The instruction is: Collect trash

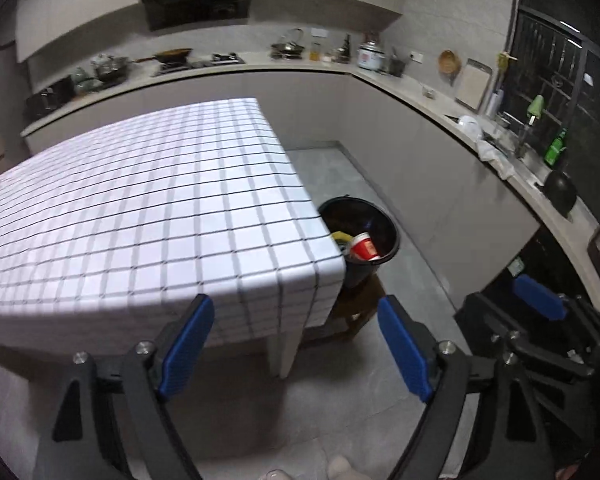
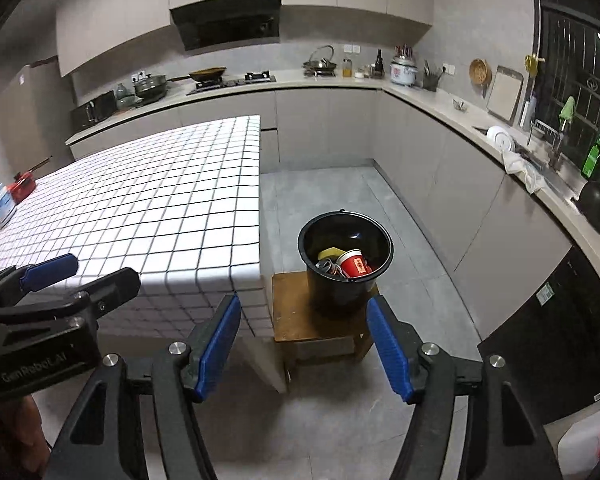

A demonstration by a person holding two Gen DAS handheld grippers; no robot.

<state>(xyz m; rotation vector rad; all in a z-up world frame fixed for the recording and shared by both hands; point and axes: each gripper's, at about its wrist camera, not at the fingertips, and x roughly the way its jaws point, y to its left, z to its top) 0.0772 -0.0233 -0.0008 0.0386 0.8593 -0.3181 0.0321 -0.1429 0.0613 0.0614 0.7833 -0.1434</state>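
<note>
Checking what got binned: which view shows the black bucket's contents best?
The right wrist view: the black bucket stands unobstructed on its stool, red cup inside. In the left wrist view the tablecloth hides part of its rim.

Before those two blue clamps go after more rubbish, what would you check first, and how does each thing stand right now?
1. Left gripper empty, jaws apart: ok.
2. Right gripper empty, jaws apart: ok.
3. Black bucket upright on the wooden stool: ok.
4. Room left in the bucket above the red paper cup: ok.
5. Trash left on the checked table: cannot tell; items at its far left edge are unclear.
</note>
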